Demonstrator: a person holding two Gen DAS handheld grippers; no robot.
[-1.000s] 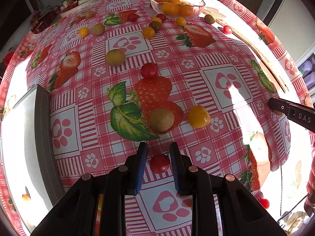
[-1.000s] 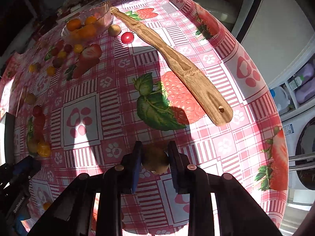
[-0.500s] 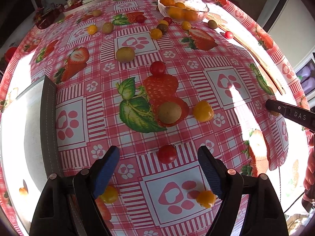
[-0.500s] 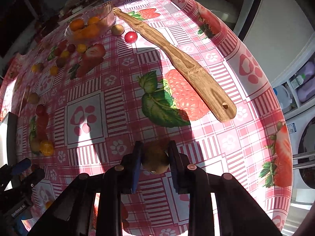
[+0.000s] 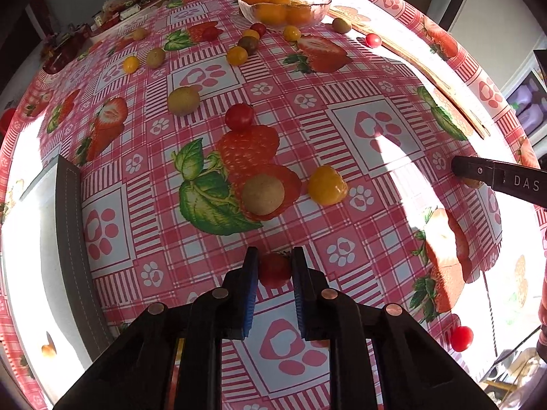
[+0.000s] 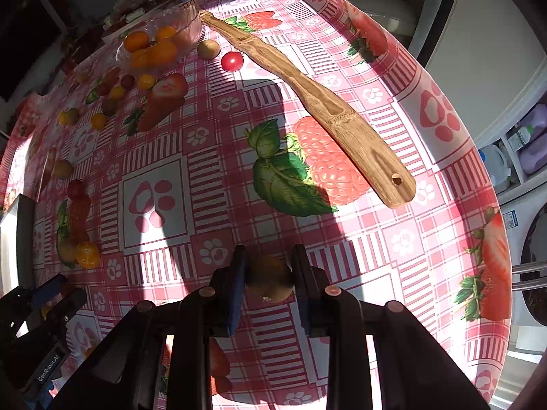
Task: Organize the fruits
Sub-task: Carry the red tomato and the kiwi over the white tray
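The left tongs (image 5: 273, 270) have just closed on a red cherry tomato (image 5: 274, 271) at the near tabletop (image 5: 359, 109), and the right tongs (image 6: 268, 278) are clamped on a brownish-green kiwi (image 6: 270, 277). Only the glass bowl (image 5: 321, 0) of oranges at the far side looks sorted. By my judgement the job is barely begun: over 10 small fruits lie scattered.

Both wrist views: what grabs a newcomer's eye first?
The loud pink strawberry tablecloth, strewn with small fruits. Each gripper is closed on one: the left gripper on a red tomato, the right gripper on a brown kiwi. At the far edge, a glass bowl of oranges beside a long wooden spatula.
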